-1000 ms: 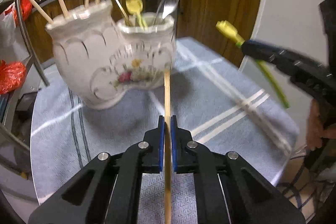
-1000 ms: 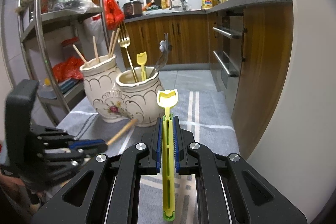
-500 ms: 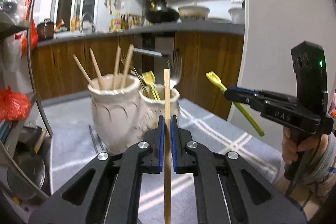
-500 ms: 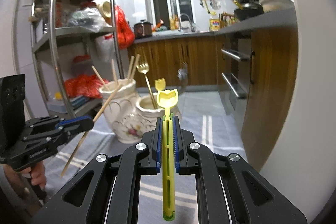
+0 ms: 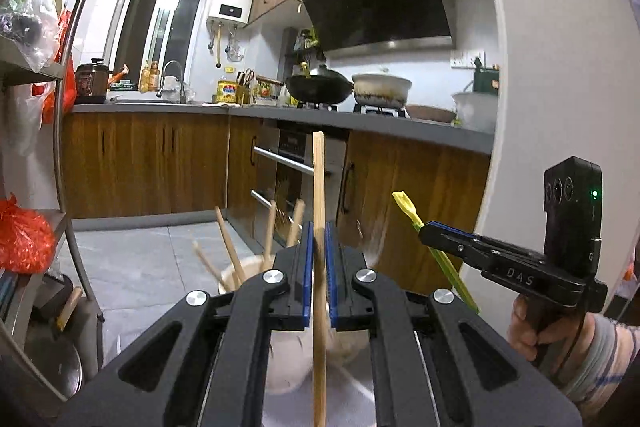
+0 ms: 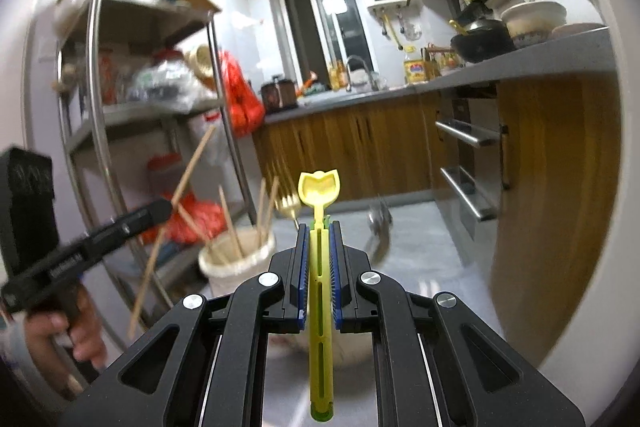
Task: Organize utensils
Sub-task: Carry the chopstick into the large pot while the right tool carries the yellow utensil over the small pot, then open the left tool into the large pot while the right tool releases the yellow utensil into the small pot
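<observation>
My left gripper (image 5: pixel 318 231) is shut on a wooden chopstick (image 5: pixel 319 187) that stands upright between its blue pads. My right gripper (image 6: pixel 318 231) is shut on a yellow plastic utensil (image 6: pixel 320 187) with a tulip-shaped head. Both are raised above two white ceramic holders. The left holder (image 6: pixel 240 259) carries several chopsticks (image 5: pixel 228 247). The second holder is mostly hidden behind the fingers; a gold fork (image 6: pixel 289 205) and a metal spoon (image 6: pixel 379 223) stick out of it. The right gripper also shows in the left wrist view (image 5: pixel 428 233), the left gripper in the right wrist view (image 6: pixel 162 209).
A steel shelf rack (image 6: pixel 100 131) with red bags stands to the left. Wooden cabinets and an oven (image 5: pixel 288 167) run along the back and right under a grey counter (image 5: pixel 360 123) with pots. A white wall (image 5: pixel 568 67) is on the right.
Both grippers have lifted and tilted upward with their utensils. The holders have dropped low in both views and the upper kitchen has come into sight.
</observation>
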The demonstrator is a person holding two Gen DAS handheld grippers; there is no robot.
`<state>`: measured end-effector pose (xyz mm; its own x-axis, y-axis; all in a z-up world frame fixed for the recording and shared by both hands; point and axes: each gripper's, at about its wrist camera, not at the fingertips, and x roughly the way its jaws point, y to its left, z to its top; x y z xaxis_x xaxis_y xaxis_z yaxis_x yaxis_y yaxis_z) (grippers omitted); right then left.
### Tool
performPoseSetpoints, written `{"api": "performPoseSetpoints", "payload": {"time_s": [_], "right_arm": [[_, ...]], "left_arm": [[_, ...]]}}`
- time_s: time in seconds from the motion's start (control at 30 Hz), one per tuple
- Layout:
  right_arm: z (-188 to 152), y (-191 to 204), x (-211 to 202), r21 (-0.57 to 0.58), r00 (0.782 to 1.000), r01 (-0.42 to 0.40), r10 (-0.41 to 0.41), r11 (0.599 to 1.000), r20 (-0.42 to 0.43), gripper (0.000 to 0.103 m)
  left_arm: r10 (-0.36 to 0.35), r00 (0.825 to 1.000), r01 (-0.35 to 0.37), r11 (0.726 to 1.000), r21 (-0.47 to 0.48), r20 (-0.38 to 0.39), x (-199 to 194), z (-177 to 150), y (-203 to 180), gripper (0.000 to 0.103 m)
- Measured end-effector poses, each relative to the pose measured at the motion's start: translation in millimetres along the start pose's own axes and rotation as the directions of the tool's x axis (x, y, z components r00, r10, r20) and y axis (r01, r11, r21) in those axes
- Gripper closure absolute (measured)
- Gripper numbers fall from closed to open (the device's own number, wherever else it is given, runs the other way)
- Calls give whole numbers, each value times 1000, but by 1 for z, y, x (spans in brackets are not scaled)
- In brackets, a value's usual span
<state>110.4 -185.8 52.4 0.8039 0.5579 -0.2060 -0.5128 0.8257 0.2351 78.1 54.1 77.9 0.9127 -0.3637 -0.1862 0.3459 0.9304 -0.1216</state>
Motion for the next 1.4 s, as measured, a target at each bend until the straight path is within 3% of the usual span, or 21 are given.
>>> {"api": "performPoseSetpoints", "payload": {"time_s": [0.17, 0.33, 0.47, 0.67, 1.0, 1.17, 1.4], "right_arm": [[13, 1, 28, 26, 999, -21, 20, 999, 34, 93], [15, -9, 56, 86, 998, -45, 41, 995, 50, 93], [9, -17, 76, 137, 997, -69, 64, 988, 38, 93], [3, -19, 94, 161, 997, -76, 71, 984, 34, 93], [-14, 0, 107, 33, 1000, 4, -4, 999, 4, 93], [-19, 6, 107, -37, 999, 38, -38, 999, -6, 93], [-26, 12, 94, -81, 999, 44, -46, 996, -21, 93]], "left_arm": [[-3, 1000, 5, 998, -68, 30, 24, 15, 16, 97], [49, 996, -40, 993, -115, 76, 45, 24, 29, 97], [108, 989, -98, 991, -93, 105, 60, 26, 29, 97], [137, 981, -138, 990, -8, 139, 71, 22, 16, 97], [123, 987, -126, 992, 25, 106, 64, 6, 12, 97], [116, 993, -117, 993, 21, 32, 62, 1, 16, 97], [128, 992, -128, 992, 17, -15, 57, -5, 18, 97]]}}
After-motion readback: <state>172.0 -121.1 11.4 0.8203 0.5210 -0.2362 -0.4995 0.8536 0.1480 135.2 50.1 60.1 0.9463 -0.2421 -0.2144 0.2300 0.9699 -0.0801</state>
